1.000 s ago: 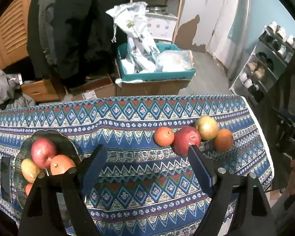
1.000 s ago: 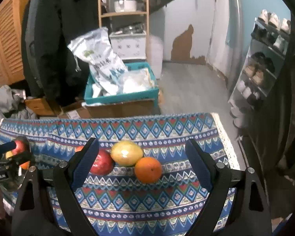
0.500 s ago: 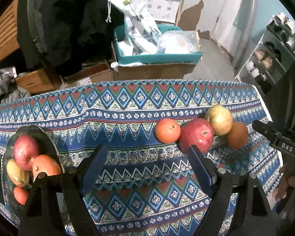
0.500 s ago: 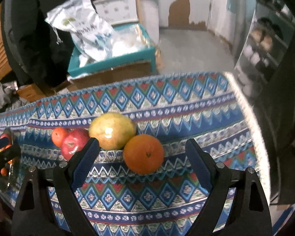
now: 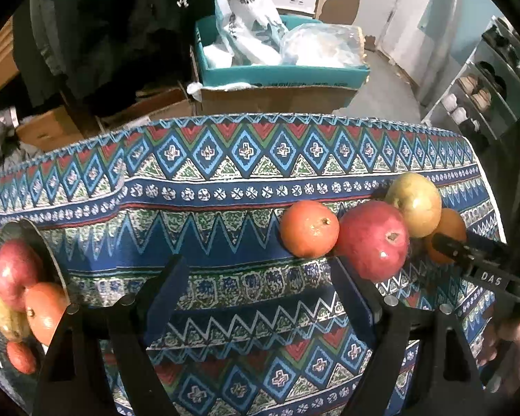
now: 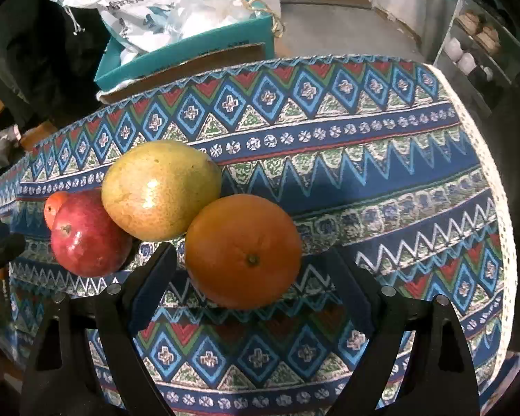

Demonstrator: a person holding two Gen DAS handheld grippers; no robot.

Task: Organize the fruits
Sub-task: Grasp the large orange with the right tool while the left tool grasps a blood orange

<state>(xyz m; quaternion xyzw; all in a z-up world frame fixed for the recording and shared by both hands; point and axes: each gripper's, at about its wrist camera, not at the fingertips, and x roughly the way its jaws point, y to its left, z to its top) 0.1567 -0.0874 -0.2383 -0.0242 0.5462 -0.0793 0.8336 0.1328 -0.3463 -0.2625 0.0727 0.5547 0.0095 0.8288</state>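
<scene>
**Patterned cloth, fruit in two groups, both tools wide and empty**

Blue, red and green cloth point(image 5: 225, 208) covers the counter. At the far left edge of the left wrist view sits a dark plate point(image 5: 48, 246) holding a red apple point(image 5: 15, 270), an orange fruit point(image 5: 45, 308), a yellowish fruit point(image 5: 3, 319) and a small red one point(image 5: 20, 357). Next, near the camera, the left tool point(image 5: 256, 294) hangs over bare cloth, its jaws standing wide apart with nothing between them. To the right lies a row of four touching fruits: a small orange point(image 5: 308, 228), a pomegranate point(image 5: 372, 239), a yellow-green mango point(image 5: 414, 202) behind it, and a large orange point(image 5: 449, 228) at the right end. The right tool point(image 6: 249, 277) points down at that large orange point(image 6: 242, 249), which sits between its open jaws; the pads do not press on it. In that view the mango point(image 6: 161, 190) touches the orange's left side, and the pomegranate point(image 6: 90, 235) lies further left.
</scene>
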